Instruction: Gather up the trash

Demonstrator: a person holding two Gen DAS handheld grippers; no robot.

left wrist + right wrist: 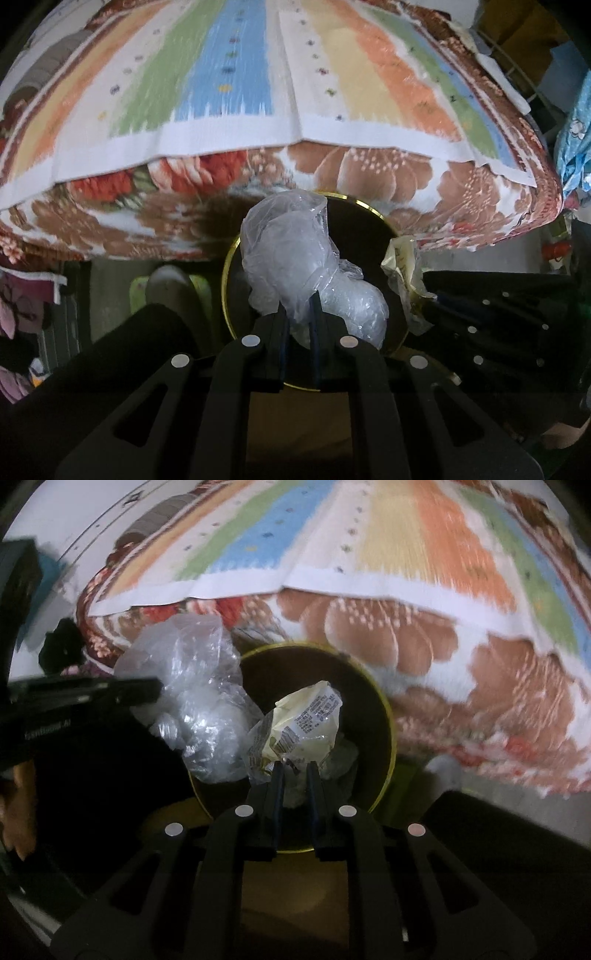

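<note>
**Two pieces of trash over the bin**

The left hand-held gripper (297,314) is clamped on a crumpled clear plastic bag (295,251), held above the dark, gold-rimmed trash bin (226,280). The right hand-held gripper (294,775) pinches a crumpled pale yellow wrapper (303,720) over the bin's mouth, just beside the bag. Behind the bin lies a bed with a floral blanket (369,166) and a striped towel (229,74).
</note>
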